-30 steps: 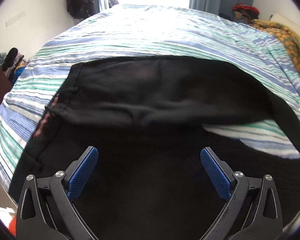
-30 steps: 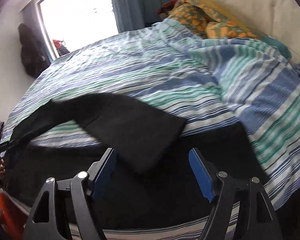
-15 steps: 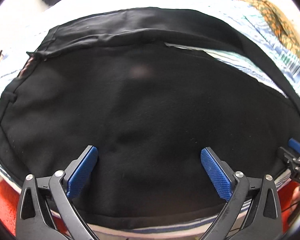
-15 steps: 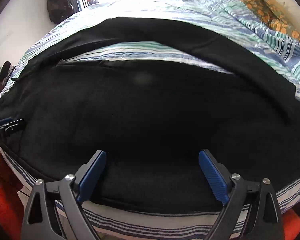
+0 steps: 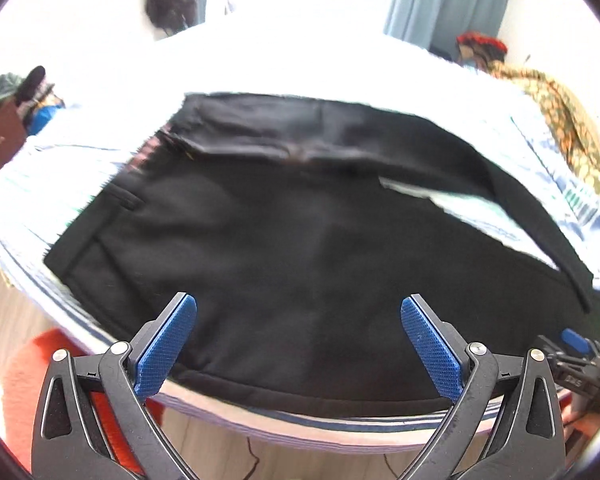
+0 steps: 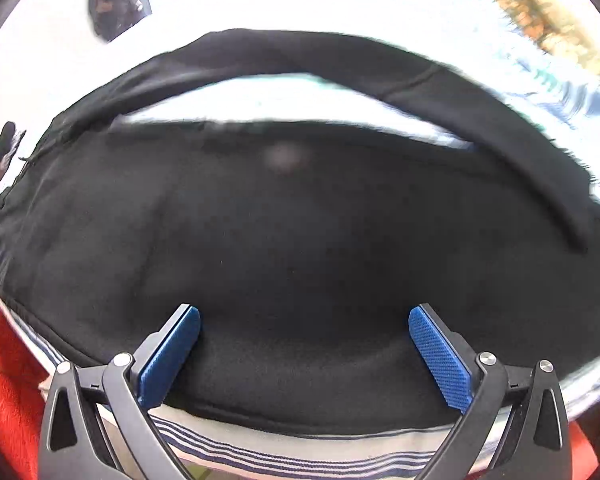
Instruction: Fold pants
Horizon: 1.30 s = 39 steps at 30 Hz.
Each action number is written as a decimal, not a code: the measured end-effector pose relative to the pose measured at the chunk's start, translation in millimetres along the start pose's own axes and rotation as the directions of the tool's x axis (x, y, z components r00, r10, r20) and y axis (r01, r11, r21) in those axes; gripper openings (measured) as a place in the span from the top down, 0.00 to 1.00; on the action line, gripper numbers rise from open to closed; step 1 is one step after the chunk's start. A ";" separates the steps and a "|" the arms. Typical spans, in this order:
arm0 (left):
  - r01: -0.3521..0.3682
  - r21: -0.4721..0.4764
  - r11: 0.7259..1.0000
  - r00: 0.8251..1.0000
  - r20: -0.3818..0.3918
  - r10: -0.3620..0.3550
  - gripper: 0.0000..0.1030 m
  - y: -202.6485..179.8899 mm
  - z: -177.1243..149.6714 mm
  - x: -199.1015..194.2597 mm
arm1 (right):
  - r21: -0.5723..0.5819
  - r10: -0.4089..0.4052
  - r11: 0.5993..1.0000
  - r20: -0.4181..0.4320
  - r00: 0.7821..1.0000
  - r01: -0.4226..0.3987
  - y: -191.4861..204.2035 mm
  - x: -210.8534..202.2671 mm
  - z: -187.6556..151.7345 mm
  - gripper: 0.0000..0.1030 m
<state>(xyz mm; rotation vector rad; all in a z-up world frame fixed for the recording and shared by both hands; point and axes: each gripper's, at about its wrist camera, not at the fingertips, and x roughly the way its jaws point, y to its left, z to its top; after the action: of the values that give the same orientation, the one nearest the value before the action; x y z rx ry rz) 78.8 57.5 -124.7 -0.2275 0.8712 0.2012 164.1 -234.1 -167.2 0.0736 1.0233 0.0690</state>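
A striped bedsheet (image 5: 40,184) covers the bed, with an orange-patterned blanket (image 5: 560,120) at its far corner. Blue curtains (image 5: 448,4) hang beyond; a red rug (image 6: 4,380) lies on the wooden floor (image 5: 4,308).

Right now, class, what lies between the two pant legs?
A strip of striped bedsheet shows between the near leg and the far leg, clearest in the right wrist view.

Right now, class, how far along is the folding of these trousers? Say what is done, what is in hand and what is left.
Done: the black trousers lie spread on the striped bed, one leg angled apart. In hand: nothing; the left tongs stand open, the right tongs are opening, no cloth pinched. Left: laying leg on leg, then folding.
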 end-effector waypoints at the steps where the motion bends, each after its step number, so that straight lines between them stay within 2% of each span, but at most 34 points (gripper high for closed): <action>1: -0.016 0.001 1.000 1.000 0.024 0.016 0.01 0.5 -1.7 -4.2 | 0.010 0.004 1.000 0.047 0.999 -0.005 -0.5 -11.8 -2.4 0.00; 3: -0.052 0.009 0.999 0.998 0.048 0.051 0.01 -3.3 -3.8 -8.9 | 0.010 0.012 1.000 0.093 0.996 -0.013 0.3 -27.9 -7.6 0.00; 8: -0.104 0.031 0.994 0.993 0.057 0.102 0.01 -11.5 -7.6 -11.2 | -0.023 -0.045 0.999 0.180 0.983 0.049 -1.0 -51.8 -16.6 0.00; 17: -0.182 0.041 0.983 0.970 0.171 0.172 0.01 -12.7 -9.4 -30.5 | -0.064 -0.080 0.993 0.206 0.975 0.095 -13.0 -67.4 -29.9 0.00; 22: -0.213 0.094 0.973 0.954 0.233 0.186 0.01 -7.2 -14.7 -38.9 | -0.024 -0.085 0.995 0.213 0.973 0.092 -18.2 -65.0 -29.5 0.00; 25: -0.232 0.112 0.966 0.951 0.236 0.201 0.01 -0.5 -19.0 -35.8 | -0.002 -0.104 0.994 0.199 0.974 0.107 -18.5 -59.5 -26.7 0.00; 29: -0.236 0.087 0.968 0.953 0.215 0.213 0.01 12.1 -18.9 -29.6 | -0.012 -0.116 0.993 0.191 0.975 0.120 -14.3 -56.4 -26.7 0.00; 39: -0.231 0.042 0.972 0.954 0.206 0.218 0.01 23.8 -16.1 -27.0 | -0.142 -0.121 0.979 0.174 0.977 0.147 7.5 -48.7 -33.8 0.00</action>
<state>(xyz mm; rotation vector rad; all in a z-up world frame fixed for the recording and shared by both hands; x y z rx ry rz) 43.8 73.6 -116.5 -0.0447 0.7005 0.4005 109.7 -230.2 -142.6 -0.1299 0.8525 0.0181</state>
